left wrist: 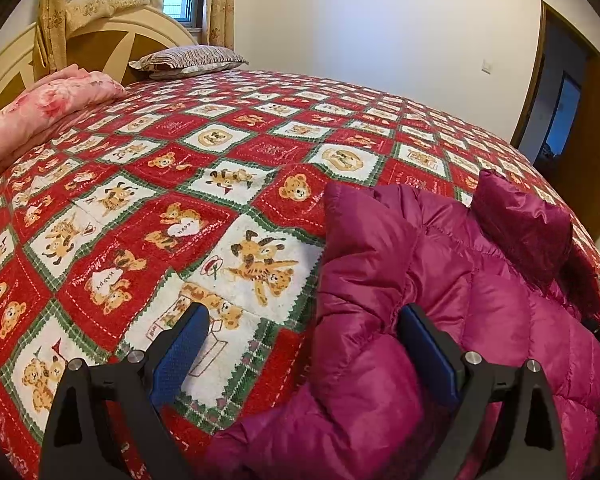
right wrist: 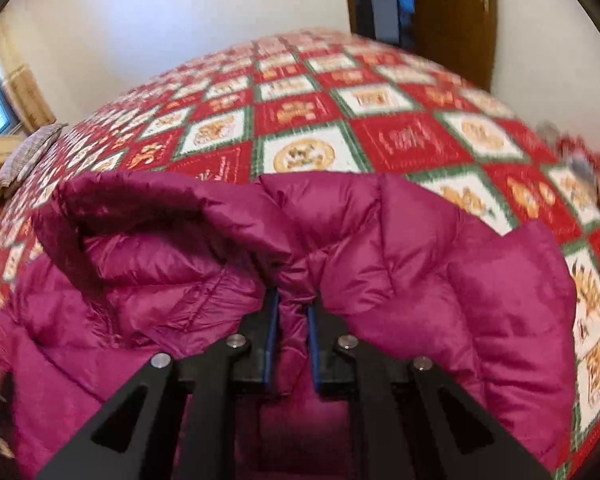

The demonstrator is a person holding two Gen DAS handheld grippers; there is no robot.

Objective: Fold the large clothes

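Right gripper [right wrist: 292, 312] clamped narrow on a fold of magenta down jacket [right wrist: 360, 280], bunched just ahead of its fingers. Left gripper [left wrist: 304, 328] spread wide, gripping nothing, jacket [left wrist: 440, 280] against its right finger, teddy-bear bedspread [left wrist: 180, 200] beneath.

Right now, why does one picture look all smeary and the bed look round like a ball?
Right wrist view: motion blur smears the bedspread while the pinched purple jacket is sharper. Left wrist view: crisp. Both views: fisheye lenses bulge the flat bed and darken the corners.
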